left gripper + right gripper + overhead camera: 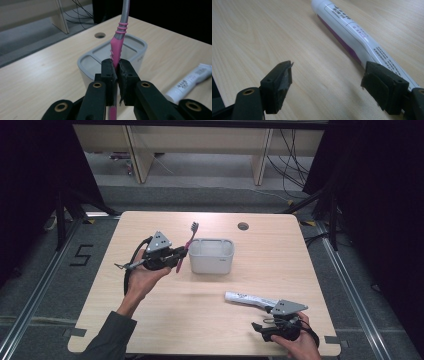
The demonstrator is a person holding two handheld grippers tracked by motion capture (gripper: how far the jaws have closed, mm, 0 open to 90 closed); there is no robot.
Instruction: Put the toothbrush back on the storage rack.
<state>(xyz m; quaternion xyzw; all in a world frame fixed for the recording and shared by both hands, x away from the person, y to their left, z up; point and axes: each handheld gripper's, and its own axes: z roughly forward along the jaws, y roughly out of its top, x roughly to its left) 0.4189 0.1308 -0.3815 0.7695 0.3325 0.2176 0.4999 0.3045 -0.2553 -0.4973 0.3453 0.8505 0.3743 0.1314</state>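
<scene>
A pink and grey toothbrush (188, 241) stands nearly upright, bristles up, with my left gripper (178, 257) shut on its pink handle (115, 51). It hangs just left of a pale grey two-compartment holder (212, 255), which the left gripper view shows right behind the brush as the holder (132, 48). A white and purple toothpaste tube (250, 299) lies flat at the front right. My right gripper (327, 82) is open low over the table, its right jaw next to the tube (352, 35). In the high view the right gripper (264, 320) sits at the tube's near end.
A round cable hole (243, 226) is in the tabletop behind the holder. The table's front edge (200, 351) runs just below my right hand. Wooden furniture legs and cables stand on the floor beyond the table.
</scene>
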